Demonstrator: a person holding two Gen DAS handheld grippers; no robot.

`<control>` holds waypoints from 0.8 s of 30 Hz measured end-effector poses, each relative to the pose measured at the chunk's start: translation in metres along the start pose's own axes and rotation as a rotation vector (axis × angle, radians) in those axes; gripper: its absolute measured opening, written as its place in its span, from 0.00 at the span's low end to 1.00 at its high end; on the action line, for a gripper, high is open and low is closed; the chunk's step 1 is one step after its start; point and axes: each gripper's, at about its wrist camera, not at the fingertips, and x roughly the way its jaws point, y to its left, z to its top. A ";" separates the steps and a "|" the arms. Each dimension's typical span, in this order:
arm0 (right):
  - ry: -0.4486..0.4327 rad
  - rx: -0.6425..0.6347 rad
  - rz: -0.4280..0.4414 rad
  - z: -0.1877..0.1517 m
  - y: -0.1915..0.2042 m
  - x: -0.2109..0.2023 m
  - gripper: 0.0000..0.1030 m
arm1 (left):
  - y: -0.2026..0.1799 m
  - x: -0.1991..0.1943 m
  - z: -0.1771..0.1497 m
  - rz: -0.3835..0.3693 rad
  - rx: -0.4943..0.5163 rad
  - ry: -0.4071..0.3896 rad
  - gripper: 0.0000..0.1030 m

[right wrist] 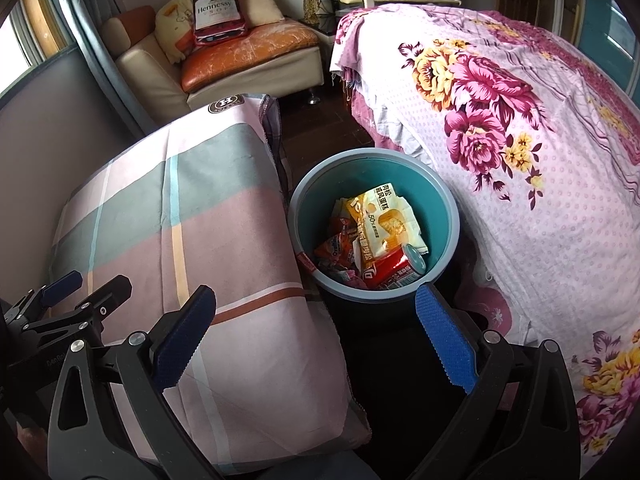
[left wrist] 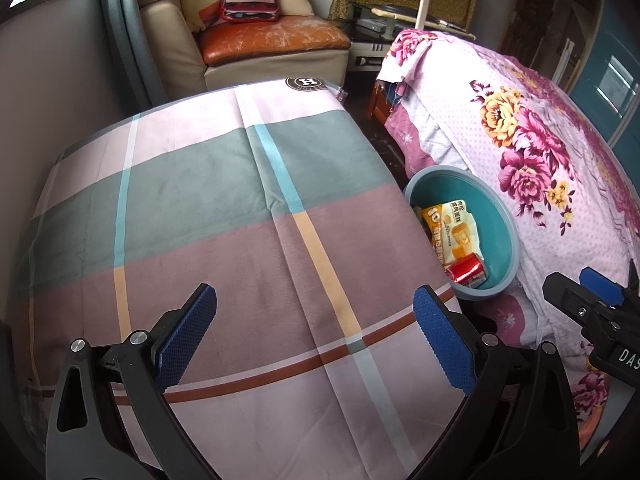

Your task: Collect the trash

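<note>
Hovering with jaws spread and empty, the left gripper (left wrist: 314, 334) hangs over the plaid pastel cloth-covered surface (left wrist: 224, 216), the right gripper (right wrist: 316, 338) wide apart above the round teal plastic bin (right wrist: 448, 220). Inside lie a yellow crinkly snack wrapper (right wrist: 384, 220) and a red dented drink can (right wrist: 390, 270). Both look light; the wrapper is soft, pinch an edge, while the can is slick, so clamp across its body
</note>
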 end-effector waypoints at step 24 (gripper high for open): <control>0.069 0.030 -0.004 -0.005 -0.008 0.035 0.93 | 0.002 0.030 -0.006 0.025 -0.002 0.037 0.96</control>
